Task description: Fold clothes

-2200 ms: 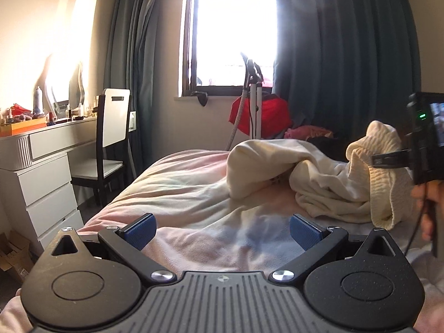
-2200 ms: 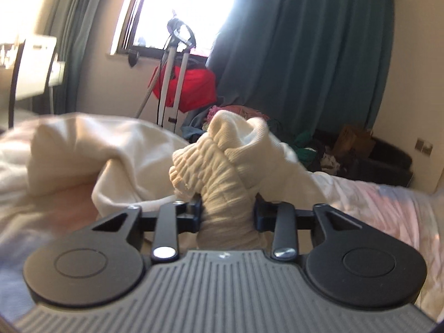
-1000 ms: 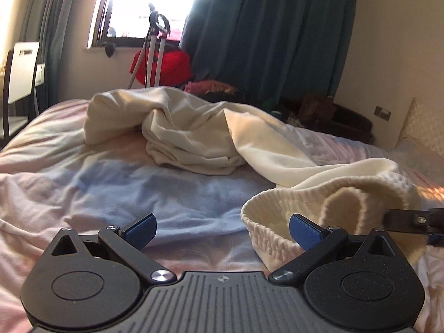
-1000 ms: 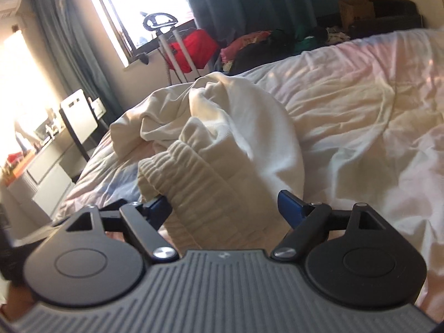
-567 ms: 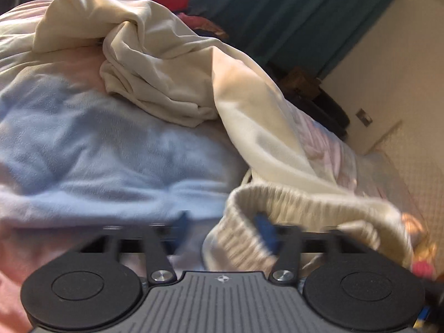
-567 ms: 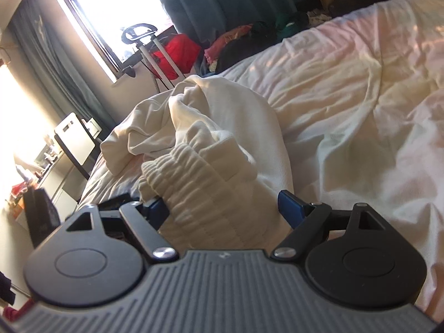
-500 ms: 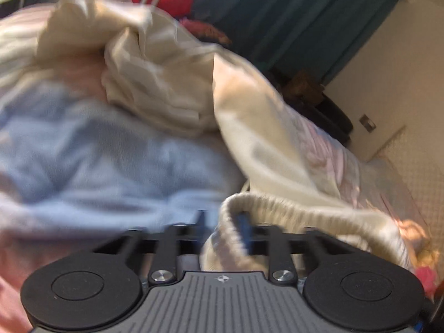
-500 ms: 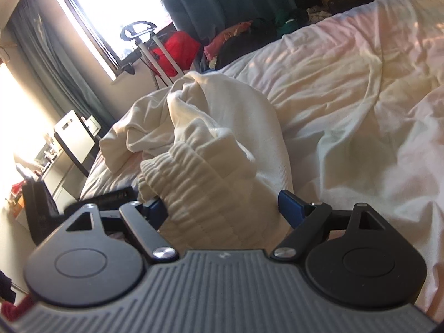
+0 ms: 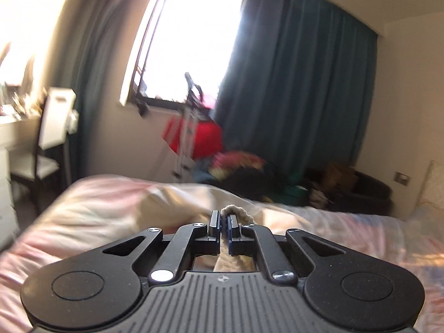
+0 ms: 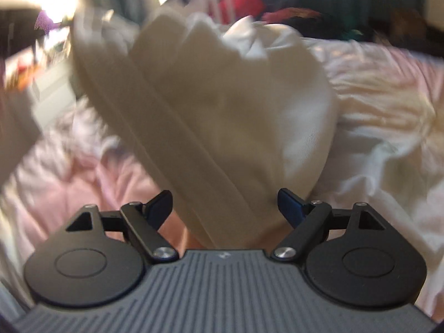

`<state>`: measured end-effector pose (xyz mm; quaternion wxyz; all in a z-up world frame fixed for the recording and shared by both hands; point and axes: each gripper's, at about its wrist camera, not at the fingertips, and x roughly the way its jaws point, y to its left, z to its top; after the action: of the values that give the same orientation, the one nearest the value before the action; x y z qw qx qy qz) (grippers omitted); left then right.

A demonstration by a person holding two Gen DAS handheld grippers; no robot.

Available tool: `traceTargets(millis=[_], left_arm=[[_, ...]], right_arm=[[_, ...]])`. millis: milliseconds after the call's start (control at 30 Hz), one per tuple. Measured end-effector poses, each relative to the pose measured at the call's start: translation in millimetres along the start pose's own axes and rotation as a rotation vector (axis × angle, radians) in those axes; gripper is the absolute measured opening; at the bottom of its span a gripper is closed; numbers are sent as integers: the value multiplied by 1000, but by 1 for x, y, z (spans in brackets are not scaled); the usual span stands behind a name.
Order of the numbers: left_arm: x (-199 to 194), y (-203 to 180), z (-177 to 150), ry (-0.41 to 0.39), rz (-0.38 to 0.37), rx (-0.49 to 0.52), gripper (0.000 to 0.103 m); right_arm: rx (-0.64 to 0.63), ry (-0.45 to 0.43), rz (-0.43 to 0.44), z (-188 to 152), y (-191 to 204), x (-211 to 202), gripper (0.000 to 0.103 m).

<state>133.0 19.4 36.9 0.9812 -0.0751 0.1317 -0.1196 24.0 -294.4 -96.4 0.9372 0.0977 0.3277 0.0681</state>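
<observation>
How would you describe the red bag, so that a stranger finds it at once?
Start at the bright window and look below its sill, left of the teal curtain. The red bag sits there behind a pale metal stand, beyond the bed. It is plain bright red; the clothes pile beside it is multicoloured.

The cream garment (image 10: 222,105) is a soft, thick fabric item, motion-blurred in the right wrist view. It occupies the centre of that frame, rising from the lower centre to the upper left as a wide, taut band, with looser folds bunched at the upper centre. It lies partly on the pink bedding. In the left wrist view, a small ribbed portion of the garment (image 9: 236,212) shows at the centre of the frame, with more cream fabric blurred to its left.
</observation>
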Motion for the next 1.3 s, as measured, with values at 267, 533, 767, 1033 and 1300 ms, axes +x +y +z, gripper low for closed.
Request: traceTargets(millis=[267,533,767,1033,1300], left_arm=[[-1,63,-27,18,82,-95,5],[31,100,-41,48,91,-240,5],[37,139,7,-2,154,-257,5],[27,253,90,-47,366,-228,0],[53,290,2,198,207,-292,17]], right_arm=[[-102,-54,-55,-8,29,3,64],[-124,-28,-70,-7,39,15,19],[-154,-63,87,5,83,-9,11],[-111,9,410,32,203,52,11],[-150,15,378,22,226,87,10]])
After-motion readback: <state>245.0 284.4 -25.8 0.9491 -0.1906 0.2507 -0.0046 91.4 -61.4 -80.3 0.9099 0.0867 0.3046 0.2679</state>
